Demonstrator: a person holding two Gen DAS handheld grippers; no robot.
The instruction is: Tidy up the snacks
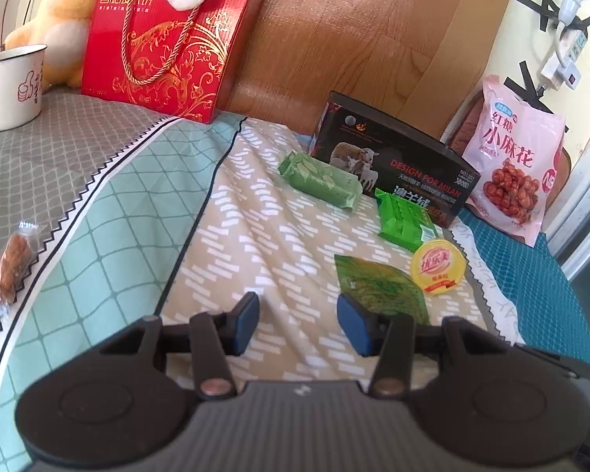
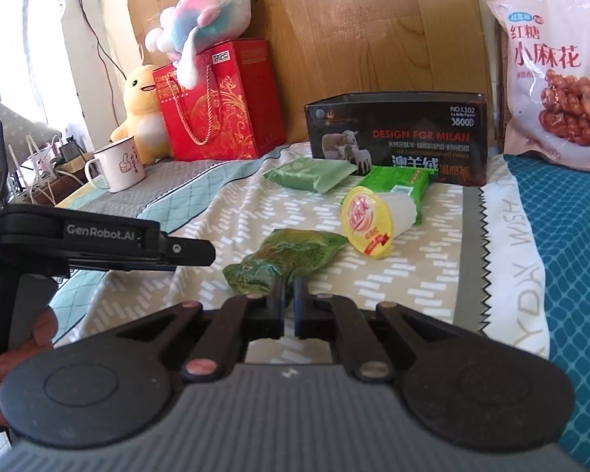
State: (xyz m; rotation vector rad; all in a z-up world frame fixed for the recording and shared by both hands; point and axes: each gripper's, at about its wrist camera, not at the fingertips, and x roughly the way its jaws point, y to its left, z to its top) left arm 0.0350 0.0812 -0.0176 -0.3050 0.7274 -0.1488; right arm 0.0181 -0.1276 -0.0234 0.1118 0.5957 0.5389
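Both tongs sit low over the bed: the left gripper [image 1: 298, 324] is spread wide with nothing between its blue pads, hovering over bare patterned sheet, while the right gripper [image 2: 289, 299] is drawn narrow, its jaws pinched on the near edge of the dark green packet [image 2: 285, 257], apparently so the thin crinkled wrapper can be lifted by its seam and not crushed. In the left view that packet [image 1: 381, 287] lies just beside the left gripper's right finger, so the empty tongs seem parked close by to help or to take the next item. Just past the packet a yellow-lidded jelly cup [image 2: 369, 222] lies tipped on its side, touching the bright green wafer pack [image 2: 397, 183] behind it. A pale green biscuit pack [image 2: 308, 175] lies to the left of those, near the foot of the black box [image 2: 397, 135], which stands open-topped against the wooden headboard [image 2: 354, 39] and looks the likely place to gather the snacks. Well apart, at the left view's edge, a clear-wrapped brown snack [image 1: 10, 269] lies alone on the grey cloth. Farther back stand a white mug [image 2: 118, 165], a red biscuit gift box [image 2: 224, 106] and, at right, a pink fried-twist bag [image 2: 554, 74] leaning upright.
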